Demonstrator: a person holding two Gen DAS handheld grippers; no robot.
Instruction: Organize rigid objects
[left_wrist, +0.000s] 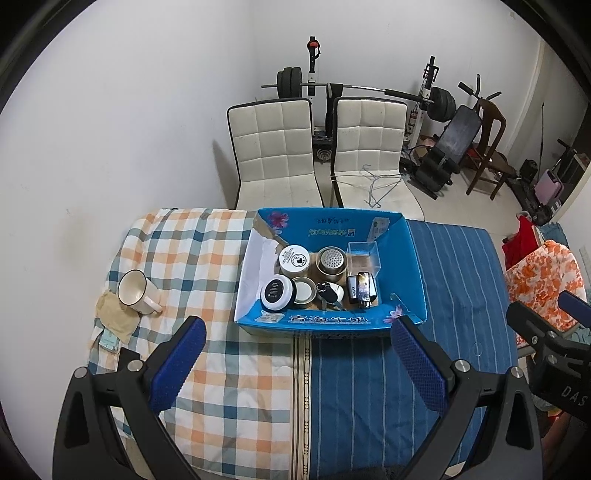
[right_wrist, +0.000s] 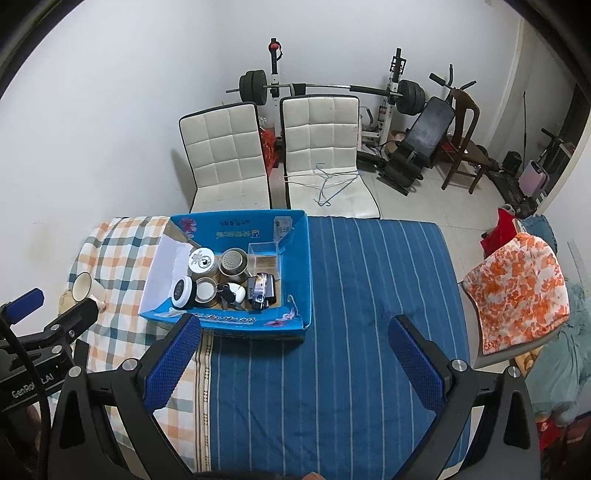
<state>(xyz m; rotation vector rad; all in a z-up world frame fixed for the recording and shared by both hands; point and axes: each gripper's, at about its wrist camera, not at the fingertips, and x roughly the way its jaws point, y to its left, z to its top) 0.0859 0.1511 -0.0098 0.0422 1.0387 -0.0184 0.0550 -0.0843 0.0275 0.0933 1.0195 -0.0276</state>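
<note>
A blue cardboard box (left_wrist: 413, 266) stands on the table, also in the right wrist view (right_wrist: 299, 266). It holds a white jar (left_wrist: 294, 259), a metal cup (left_wrist: 331, 260), a black-lidded tin (left_wrist: 277, 291), a clear plastic case (left_wrist: 364, 256), a small camera (left_wrist: 362, 290) and keys (left_wrist: 328, 291). A cream mug (left_wrist: 135, 291) lies on its side on a beige cloth, left of the box. My left gripper (left_wrist: 297, 336) is open and empty, in front of the box. My right gripper (right_wrist: 293, 332) is open and empty, in front of the box's right end.
The table wears a checked cloth (left_wrist: 184, 251) on the left and a blue striped cloth (right_wrist: 369, 295) on the right. Two white chairs (left_wrist: 273, 155) stand behind the table. A floral-covered chair (right_wrist: 517, 284) stands at the right. Gym gear fills the back.
</note>
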